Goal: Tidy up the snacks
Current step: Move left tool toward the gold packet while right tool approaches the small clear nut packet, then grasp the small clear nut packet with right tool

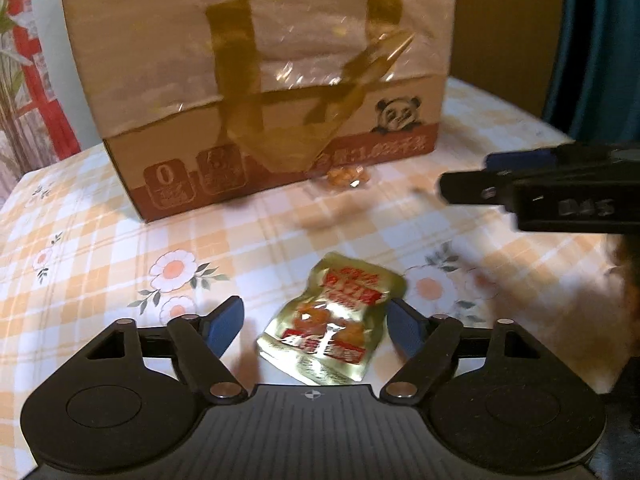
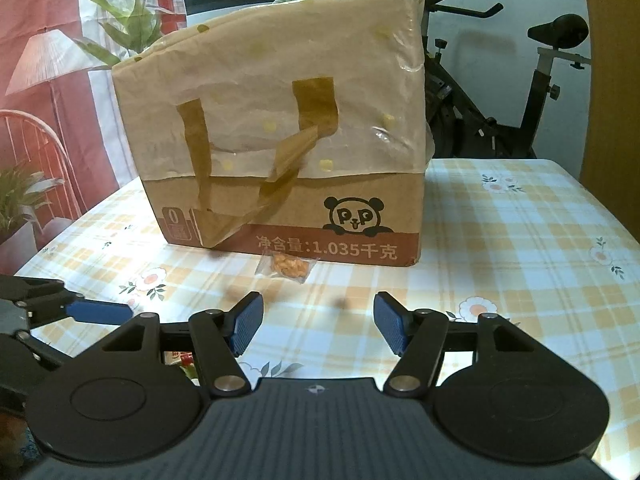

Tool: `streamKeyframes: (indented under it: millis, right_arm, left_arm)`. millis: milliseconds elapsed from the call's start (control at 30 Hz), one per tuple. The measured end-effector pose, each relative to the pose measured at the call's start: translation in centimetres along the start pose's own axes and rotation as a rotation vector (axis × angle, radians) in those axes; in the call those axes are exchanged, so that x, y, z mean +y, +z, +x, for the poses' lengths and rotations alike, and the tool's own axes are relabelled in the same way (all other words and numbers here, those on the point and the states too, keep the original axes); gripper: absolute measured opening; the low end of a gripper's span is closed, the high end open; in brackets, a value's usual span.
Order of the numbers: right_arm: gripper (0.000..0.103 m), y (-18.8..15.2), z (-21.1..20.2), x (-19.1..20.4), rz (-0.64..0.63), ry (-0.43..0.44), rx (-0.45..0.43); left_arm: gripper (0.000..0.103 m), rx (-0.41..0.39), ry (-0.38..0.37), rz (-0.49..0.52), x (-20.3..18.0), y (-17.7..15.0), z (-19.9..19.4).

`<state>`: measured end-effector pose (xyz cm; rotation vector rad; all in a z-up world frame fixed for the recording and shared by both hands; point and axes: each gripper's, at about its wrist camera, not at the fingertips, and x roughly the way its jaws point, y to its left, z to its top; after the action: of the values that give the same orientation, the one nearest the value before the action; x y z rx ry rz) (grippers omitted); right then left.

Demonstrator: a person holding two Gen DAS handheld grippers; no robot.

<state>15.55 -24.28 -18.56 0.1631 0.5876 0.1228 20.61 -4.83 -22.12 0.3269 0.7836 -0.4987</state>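
One gold snack pouch [image 1: 328,326] between the gaping left tool [image 1: 316,326], unseen past the empty, parted right tool [image 2: 318,326]

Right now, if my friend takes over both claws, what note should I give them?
Left claw: open, low over the table, with the gold snack packet between its fingers; not pinched yet.
Right claw: open, holding nothing, aimed at the clear packet of orange snacks.
That clear packet lies on the checked tablecloth, just in front of the cardboard box.
Done: I can't see anything put away so far.
Left: probably pick up both packets and tidy them away.
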Motion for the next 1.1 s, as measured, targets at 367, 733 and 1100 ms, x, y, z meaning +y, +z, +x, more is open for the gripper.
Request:
streamKeyframes:
  millis: [367,733,1100]
  right_arm:
    - [0.065,0.4,1.2,0.1,-0.040,0.005,0.024]
    - [0.064,2.8,6.5,2.4,-0.294,0.121,0.065]
    - [0.064,3.4,10.2,2.4,-0.232,0.139,0.191]
  left_arm:
    - [0.080,-0.011,0.093,-0.163,3.5,0.0,0.8]
    - [0.080,-0.037,0.154,-0.239,5.3,-0.4,0.7]
    - [0.078,-0.049,0.152,-0.244,5.3,-0.6,0.6]
